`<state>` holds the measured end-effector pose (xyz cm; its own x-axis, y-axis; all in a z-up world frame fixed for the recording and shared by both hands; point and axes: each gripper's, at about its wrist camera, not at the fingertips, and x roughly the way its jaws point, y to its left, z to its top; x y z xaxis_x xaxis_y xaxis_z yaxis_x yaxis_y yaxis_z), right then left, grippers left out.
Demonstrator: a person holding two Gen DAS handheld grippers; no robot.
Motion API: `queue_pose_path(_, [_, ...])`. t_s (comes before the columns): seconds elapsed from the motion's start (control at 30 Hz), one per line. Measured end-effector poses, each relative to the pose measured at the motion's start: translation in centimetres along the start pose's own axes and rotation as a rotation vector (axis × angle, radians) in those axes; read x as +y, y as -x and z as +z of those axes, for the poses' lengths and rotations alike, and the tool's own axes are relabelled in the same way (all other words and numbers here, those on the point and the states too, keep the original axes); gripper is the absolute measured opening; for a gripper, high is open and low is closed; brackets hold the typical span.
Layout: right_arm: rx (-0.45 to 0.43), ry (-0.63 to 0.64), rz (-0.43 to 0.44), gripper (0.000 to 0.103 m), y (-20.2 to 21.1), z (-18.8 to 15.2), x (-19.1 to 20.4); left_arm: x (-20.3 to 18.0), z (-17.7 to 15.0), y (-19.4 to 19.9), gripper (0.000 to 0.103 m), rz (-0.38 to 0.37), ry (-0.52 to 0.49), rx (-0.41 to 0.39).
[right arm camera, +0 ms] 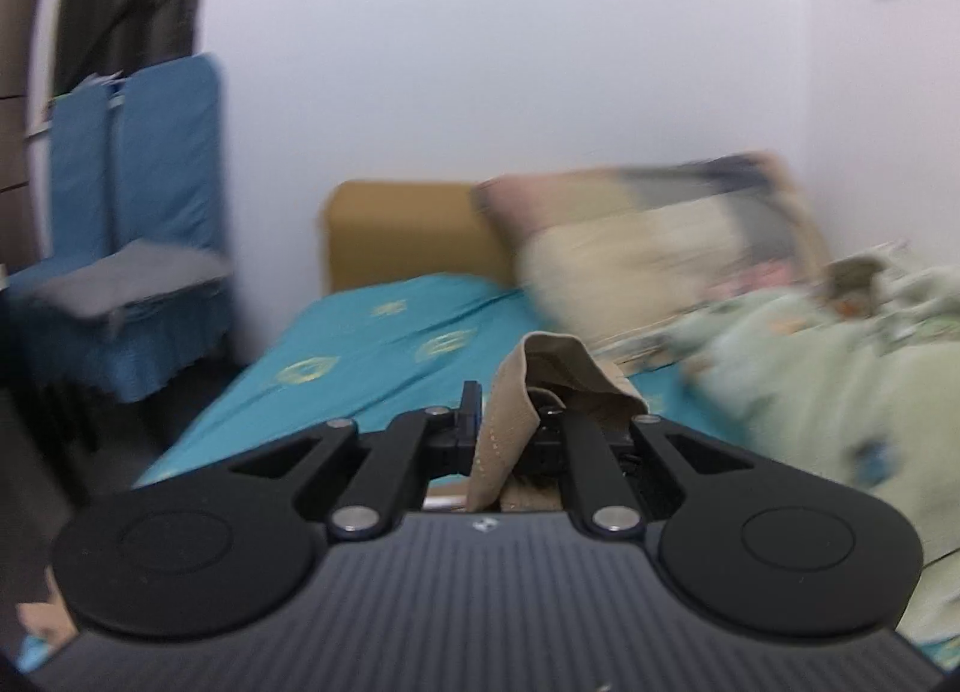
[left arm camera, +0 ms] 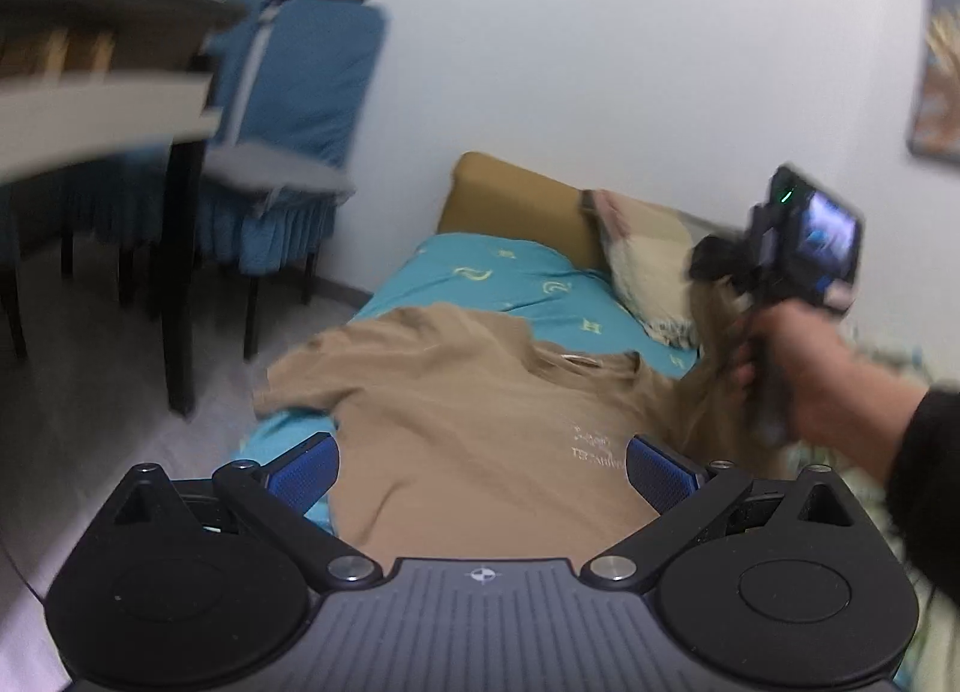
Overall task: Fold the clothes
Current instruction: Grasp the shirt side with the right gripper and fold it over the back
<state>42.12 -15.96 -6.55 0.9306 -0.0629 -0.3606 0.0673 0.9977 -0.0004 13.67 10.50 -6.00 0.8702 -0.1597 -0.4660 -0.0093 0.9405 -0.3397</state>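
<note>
A tan T-shirt lies spread on the teal bedsheet, its collar toward the headboard and a pale print on its chest. My left gripper hovers over the shirt's lower part, open, its blue pads wide apart with nothing pinched. In the left wrist view a hand carries my right gripper raised at the shirt's right side, tan cloth trailing from it. In the right wrist view my right gripper is shut on a ribbed tan edge of the T-shirt, lifted above the bed.
A mustard headboard and a patterned pillow stand at the bed's far end against a white wall. A pale green quilt is bunched at the right. Blue-covered chairs and a dark table stand left of the bed.
</note>
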Motion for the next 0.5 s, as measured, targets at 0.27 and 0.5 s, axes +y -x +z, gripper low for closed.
queue_pose_path(0.27, [0.186, 0.114, 0.096, 0.012, -7.1, -7.8, 9.7, 3.5, -1.1, -3.6, 0.103, -0.002, 0.116, 0.099])
queue_pose_path(0.5, [0.167, 0.012, 0.216, 0.089, -5.0, -9.1, 7.9, 2.4, -1.6, -4.8, 0.103, -0.030, 0.091, 0.122])
